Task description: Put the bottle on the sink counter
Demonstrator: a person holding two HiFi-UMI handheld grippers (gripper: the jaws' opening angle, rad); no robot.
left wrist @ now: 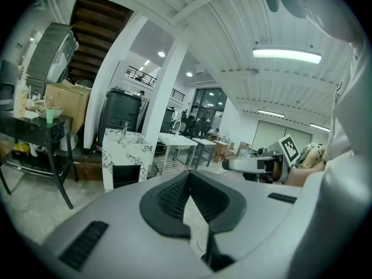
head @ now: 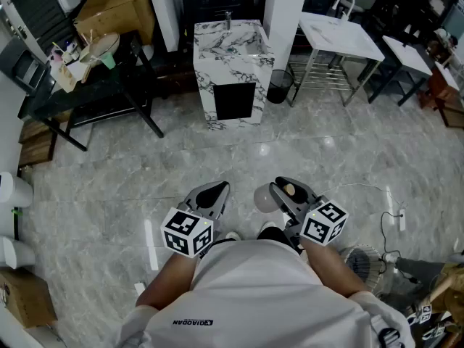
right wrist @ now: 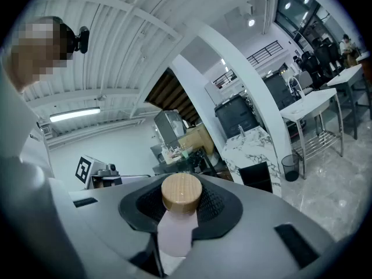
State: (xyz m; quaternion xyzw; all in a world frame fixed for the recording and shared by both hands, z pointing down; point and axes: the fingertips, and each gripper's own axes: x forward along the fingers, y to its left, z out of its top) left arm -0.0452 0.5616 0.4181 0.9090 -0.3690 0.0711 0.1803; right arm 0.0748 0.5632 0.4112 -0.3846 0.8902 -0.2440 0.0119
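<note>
The pale marble floor [head: 217,158] takes up most of what lies below me, and I stand in the open middle of it. Straight ahead, well apart from me, is the marbled sink counter [head: 230,64], a white block with grey veining, a dark opening low in its front and a faucet [head: 228,19] at the back of its basin. A black table [head: 94,85] crowded with small things stands to its left. To its right are a white table [head: 341,35] on a metal frame and a small dark bin [head: 278,85] on the floor.

Close in front of my chest I hold both tools nearly level. My left gripper [head: 210,194] has its fingers brought together at the tips with nothing between them, so it is idle. My right gripper [head: 286,191] is closed on the bottle [right wrist: 174,231]. The ribbed pads sit on either side of its pale body, and its round wooden cap [right wrist: 181,193] lies out toward the fingertips. So the bottle is in my right grip, in the air, nowhere near the counter.

I judge this to be the carrying step: the pick is done and the placing is not yet begun. Next I need to cross the floor to the counter and bring the right gripper over a flat part of its top, beside the basin rather than over it. Then I should turn the bottle so its base faces down, lower it until it rests, and only then spread the fingers. The rim around the basin looks narrow, so I would choose the spot with care.
</note>
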